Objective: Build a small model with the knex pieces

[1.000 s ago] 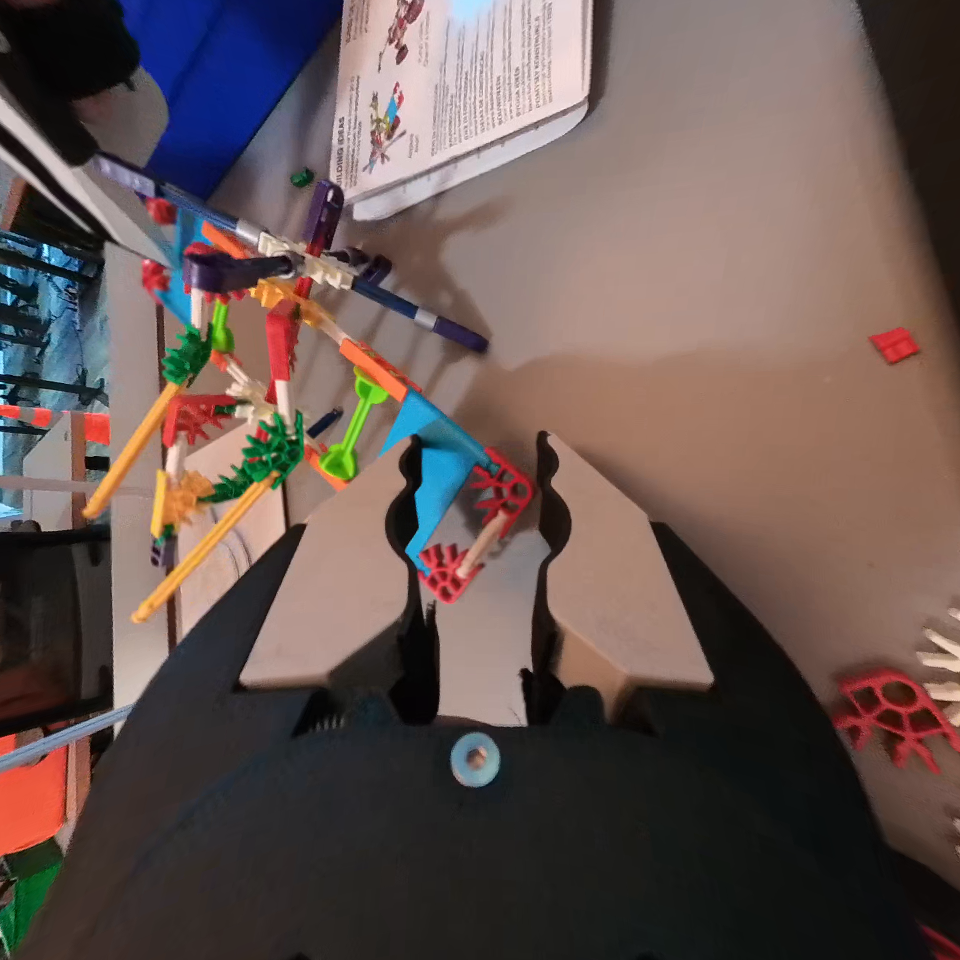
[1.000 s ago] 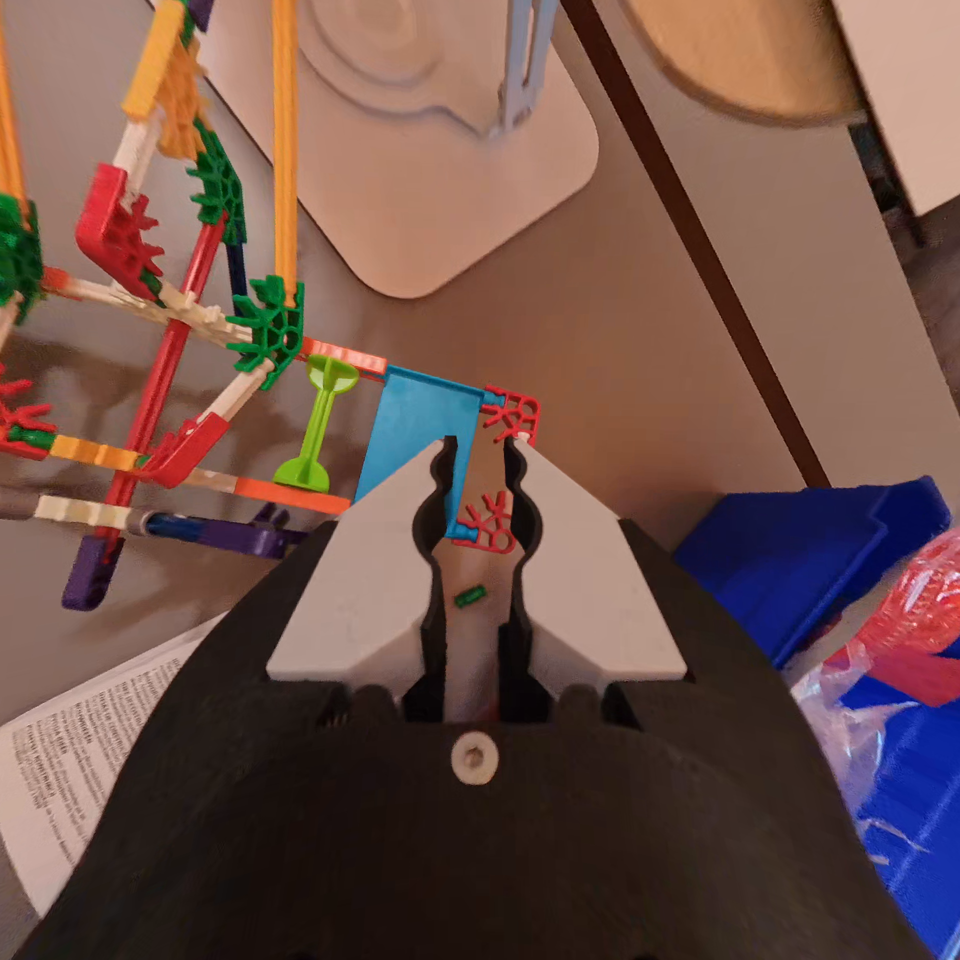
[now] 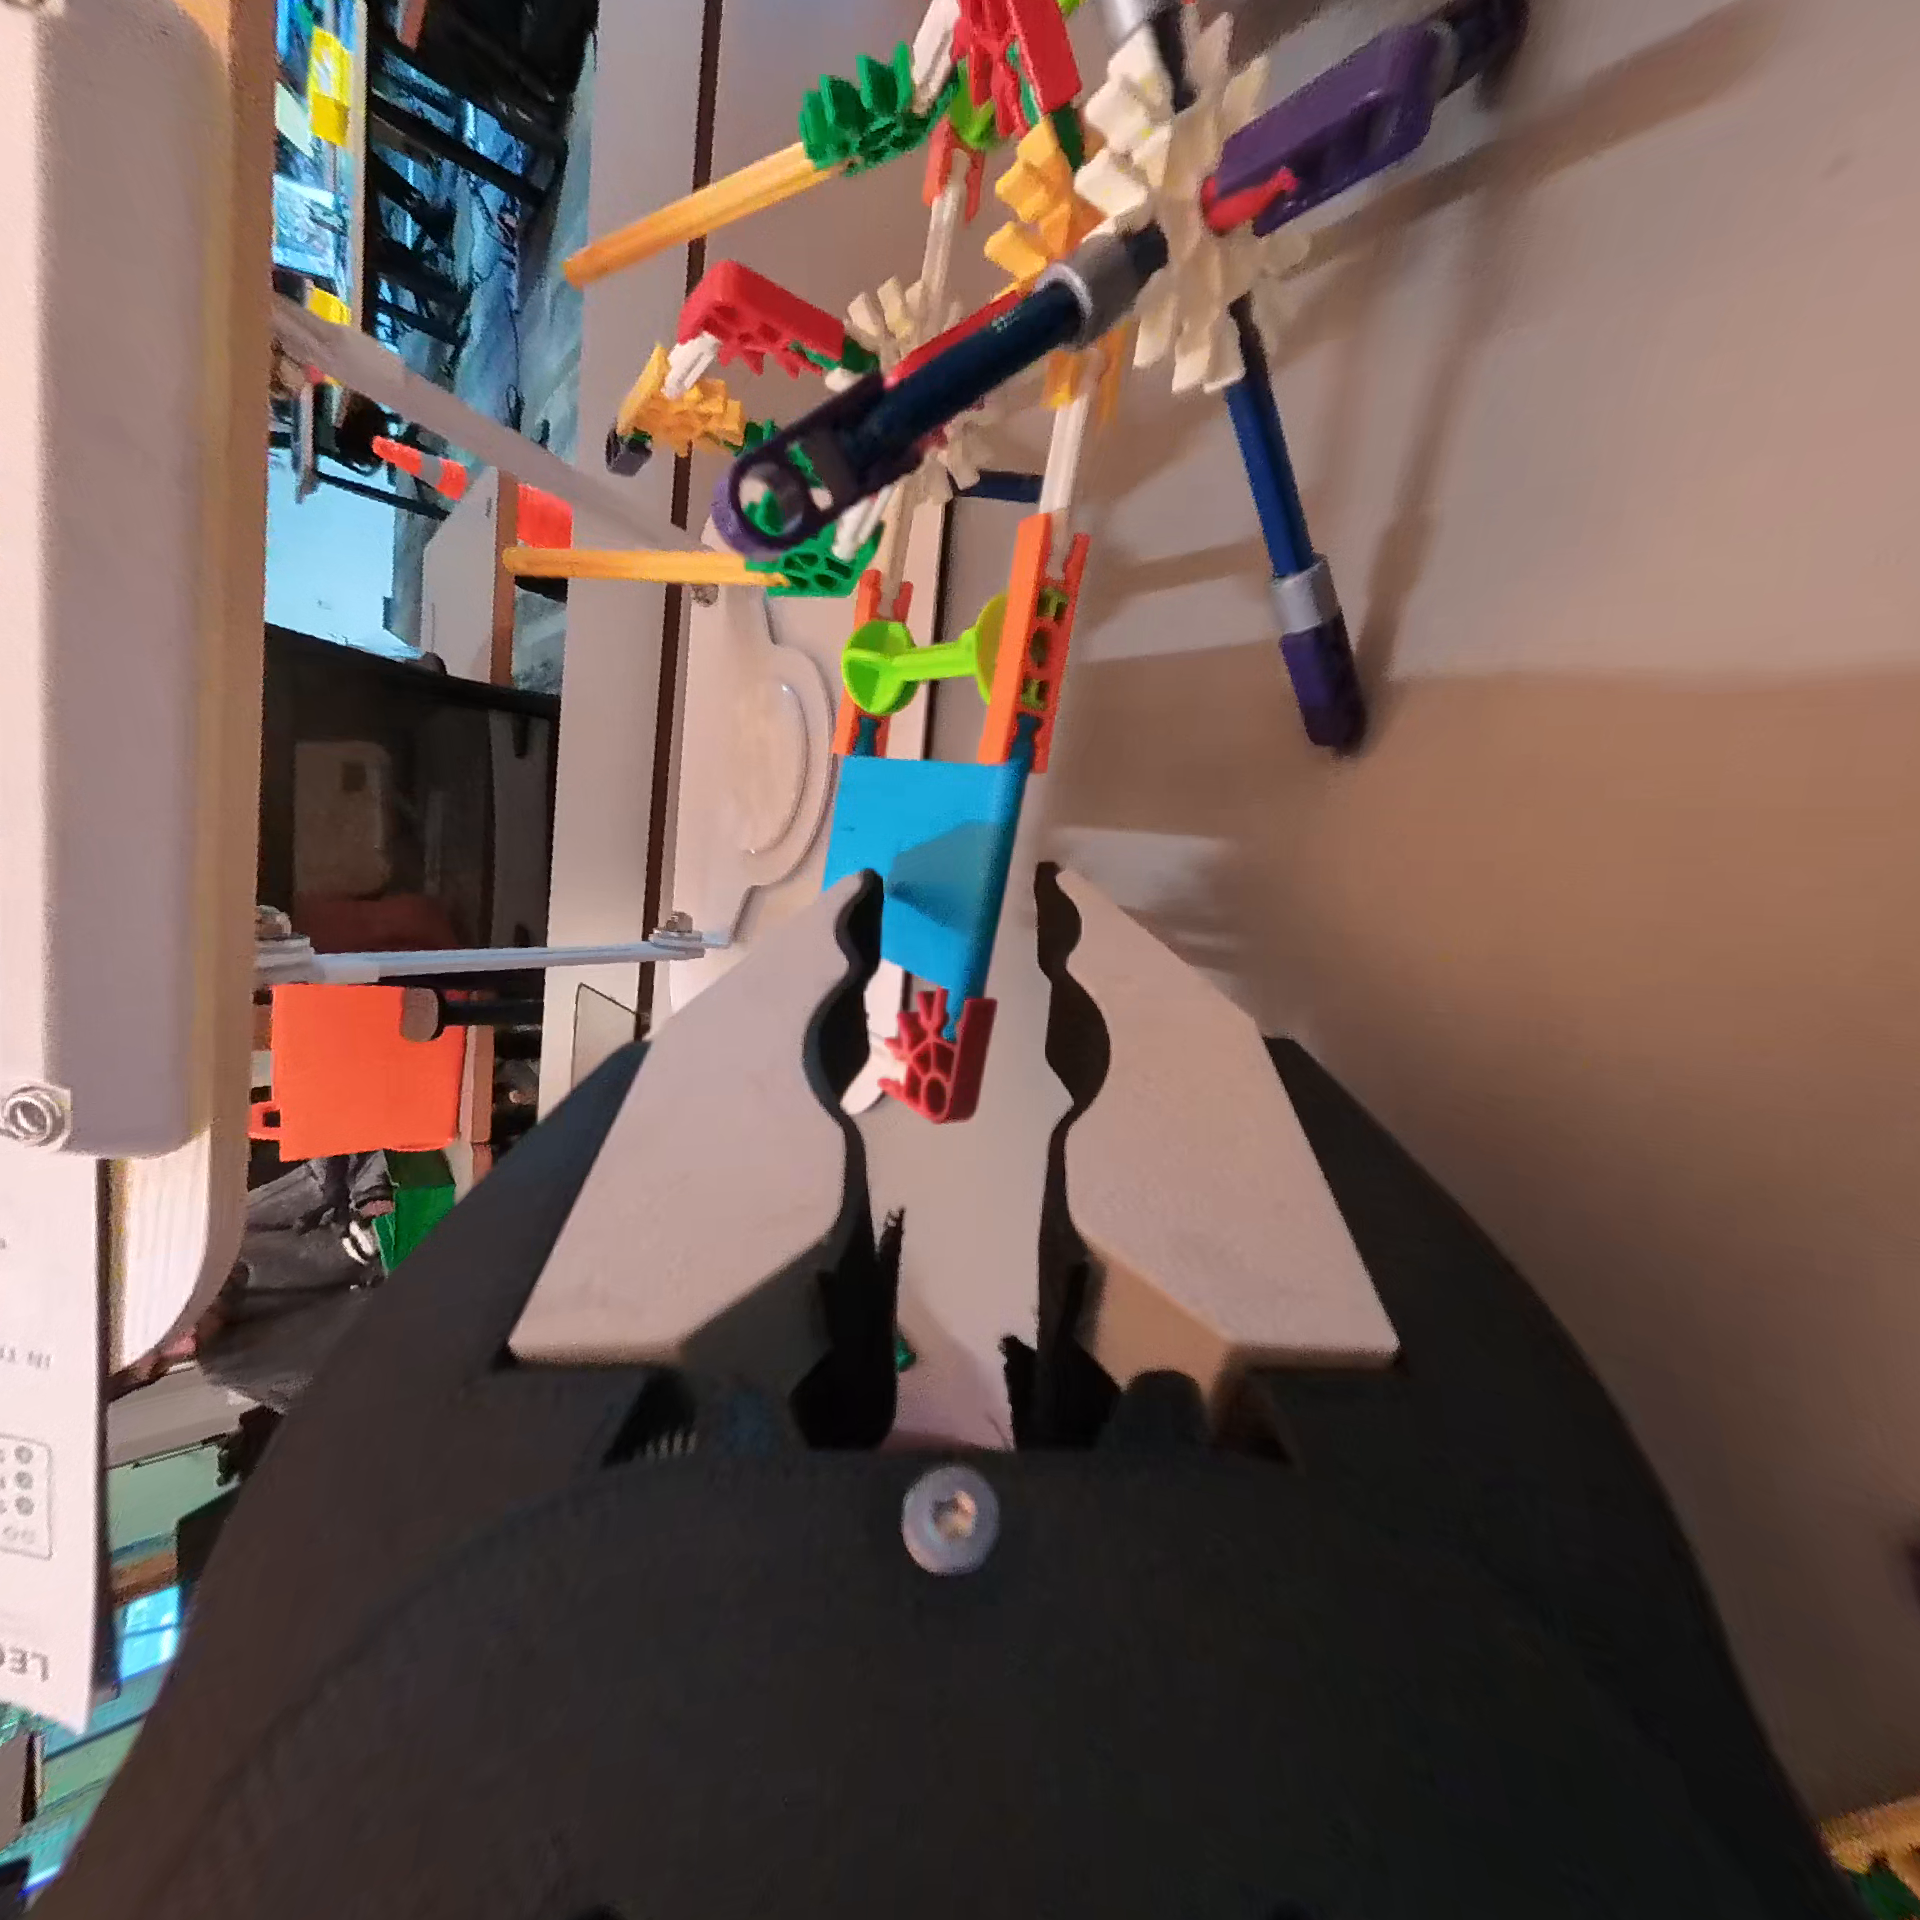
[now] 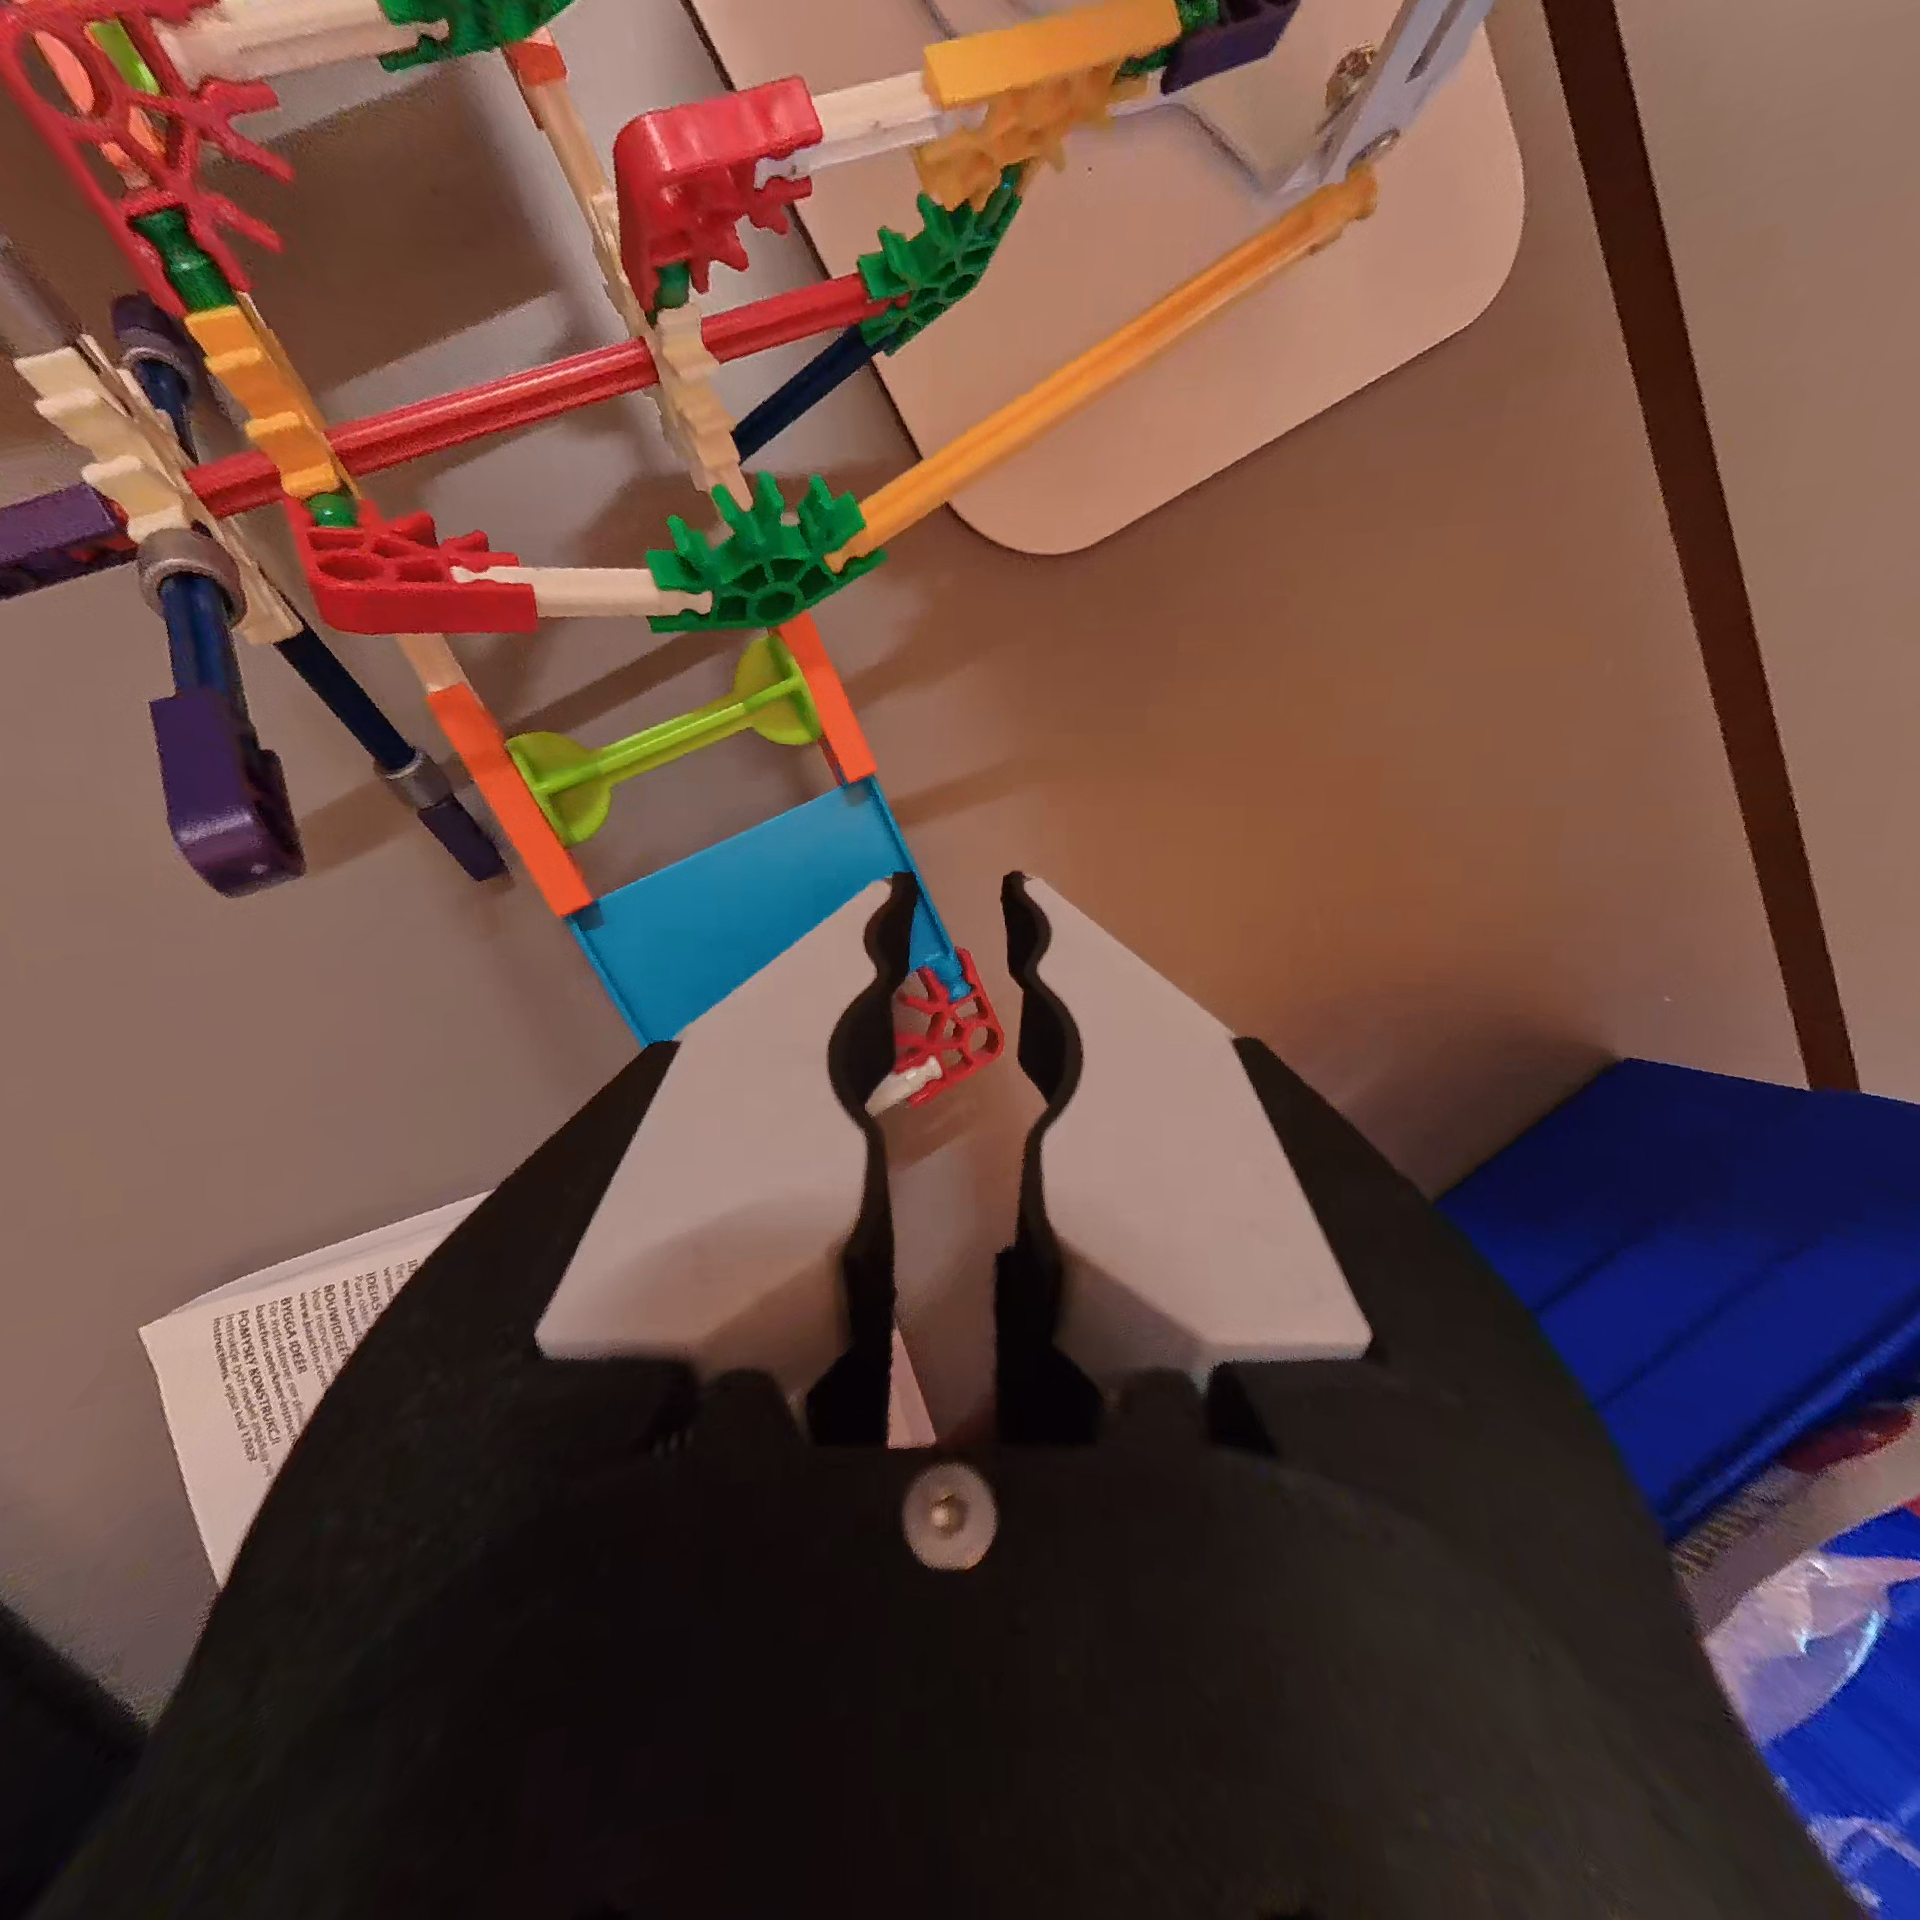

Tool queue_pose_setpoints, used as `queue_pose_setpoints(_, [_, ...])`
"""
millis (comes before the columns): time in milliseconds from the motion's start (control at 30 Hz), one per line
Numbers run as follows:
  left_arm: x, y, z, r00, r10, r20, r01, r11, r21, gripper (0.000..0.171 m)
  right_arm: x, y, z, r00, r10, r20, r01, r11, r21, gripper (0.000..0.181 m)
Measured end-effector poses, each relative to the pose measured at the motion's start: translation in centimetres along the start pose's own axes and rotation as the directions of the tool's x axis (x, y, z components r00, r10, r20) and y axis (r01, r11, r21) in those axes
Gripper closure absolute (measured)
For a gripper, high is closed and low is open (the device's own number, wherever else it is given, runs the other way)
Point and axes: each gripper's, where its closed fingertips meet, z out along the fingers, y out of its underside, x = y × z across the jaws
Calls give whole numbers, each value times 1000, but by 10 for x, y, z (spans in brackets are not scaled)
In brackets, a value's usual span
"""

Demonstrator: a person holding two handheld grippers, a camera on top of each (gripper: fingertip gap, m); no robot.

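Between my left claw (image 3: 945, 883) fingers, parted and gripping nothing, sits a red connector (image 3: 938, 1058); my right claw (image 4: 958, 883) likewise gapes around it.

rod-and-connector model (image 4: 665, 436) cut off at top and left edges in right wrist view, top blurred in left wrist view; blue panel (image 4: 727, 925) partly behind left finger (image 4: 727, 1143).
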Motion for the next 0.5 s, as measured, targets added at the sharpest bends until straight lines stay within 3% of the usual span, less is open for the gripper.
queue_pose_setpoints(500, [-2, 11, 11, 1000, -16, 19, 16, 1000, -26, 147, 9, -9, -7, 999, -3, -53, 5, 999, 44, 161])
